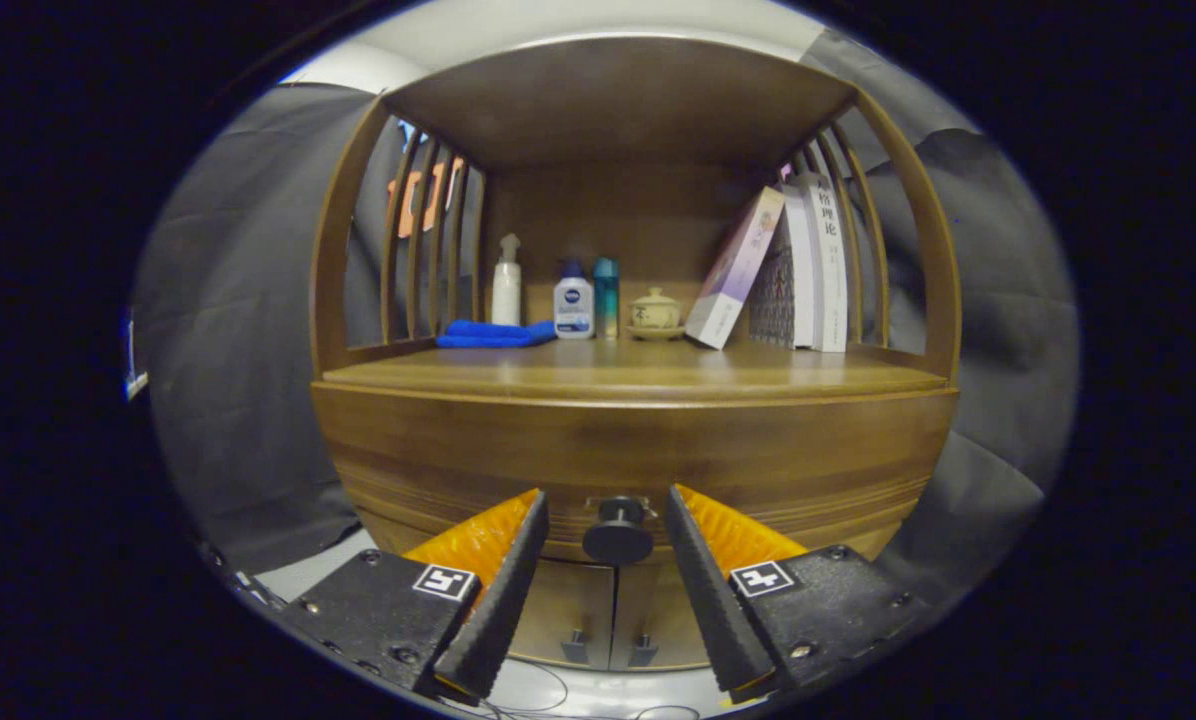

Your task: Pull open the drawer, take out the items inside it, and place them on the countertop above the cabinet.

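on the countertop, from left to right, sit a blue cloth, some bottles, a little pot and books. below it the drawer is shut. its small round knob sits in the gap of the gripper, whose fingers are spread apart and not touching it. the knob looks hard and smooth, so pinch it snugly. the wooden drawer may feel heavy.
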The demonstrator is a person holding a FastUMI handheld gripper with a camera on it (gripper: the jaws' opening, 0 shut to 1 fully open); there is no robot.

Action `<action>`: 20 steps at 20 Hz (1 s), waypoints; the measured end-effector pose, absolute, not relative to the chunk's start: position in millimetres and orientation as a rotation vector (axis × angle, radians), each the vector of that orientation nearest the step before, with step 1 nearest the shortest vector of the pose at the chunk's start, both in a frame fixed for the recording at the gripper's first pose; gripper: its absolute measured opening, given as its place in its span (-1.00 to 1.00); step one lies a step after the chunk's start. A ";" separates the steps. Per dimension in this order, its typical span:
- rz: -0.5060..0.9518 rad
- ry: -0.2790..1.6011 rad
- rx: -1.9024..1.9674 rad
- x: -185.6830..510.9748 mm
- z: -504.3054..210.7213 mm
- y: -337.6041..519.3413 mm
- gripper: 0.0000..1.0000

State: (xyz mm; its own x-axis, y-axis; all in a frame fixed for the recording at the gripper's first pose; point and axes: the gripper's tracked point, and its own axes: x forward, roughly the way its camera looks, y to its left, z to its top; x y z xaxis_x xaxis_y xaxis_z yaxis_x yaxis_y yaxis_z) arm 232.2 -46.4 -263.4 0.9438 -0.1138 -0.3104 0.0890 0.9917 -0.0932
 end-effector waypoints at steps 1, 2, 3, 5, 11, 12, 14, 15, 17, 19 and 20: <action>-0.108 0.329 -0.072 237.5 -269.6 -49.2 0.53; -0.108 0.330 -0.066 243.7 -273.8 -50.8 0.51; -0.106 0.332 -0.070 247.8 -279.0 -51.5 0.46; -0.115 0.339 -0.091 250.3 -284.9 -54.7 0.33; -0.160 0.315 -0.108 248.3 -284.6 -56.6 0.04; -0.154 0.326 -0.100 247.6 -284.5 -57.3 -0.04; -0.154 0.346 -0.107 247.1 -283.7 -57.9 -0.15; -0.155 0.352 -0.116 246.6 -283.3 -58.6 -0.22; -0.153 0.361 -0.100 243.6 -283.8 -57.6 -0.27; -0.149 0.367 -0.087 237.4 -282.6 -57.3 -0.32; -0.147 0.370 -0.089 232.6 -281.7 -57.1 -0.33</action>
